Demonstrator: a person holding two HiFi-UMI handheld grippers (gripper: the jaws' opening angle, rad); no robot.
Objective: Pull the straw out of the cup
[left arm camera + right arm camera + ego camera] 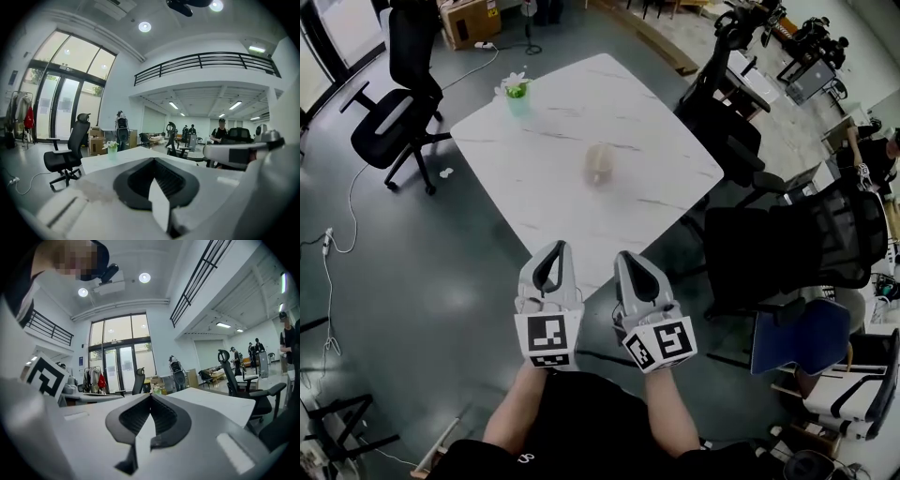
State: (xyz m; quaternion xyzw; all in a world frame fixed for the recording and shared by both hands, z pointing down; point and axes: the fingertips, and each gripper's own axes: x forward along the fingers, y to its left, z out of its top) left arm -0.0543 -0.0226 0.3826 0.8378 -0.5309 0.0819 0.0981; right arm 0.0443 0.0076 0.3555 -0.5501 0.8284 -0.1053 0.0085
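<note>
A small green cup (517,94) stands near the far left corner of the white table (581,202); something white sticks out of its top, too small to tell the straw. In the left gripper view the cup (111,149) shows far ahead on the table's left. A person holds both grippers side by side in front of the table's near edge, far from the cup. My left gripper (559,247) is shut, tips meeting with nothing between them (153,159). My right gripper (627,255) is likewise shut and empty (151,394).
A blurred beige object (600,165) lies mid-table. Black office chairs stand left of the table (392,122) and to its right (787,246). A cardboard box (469,19) sits on the floor beyond. Cables (333,248) trail over the floor at the left.
</note>
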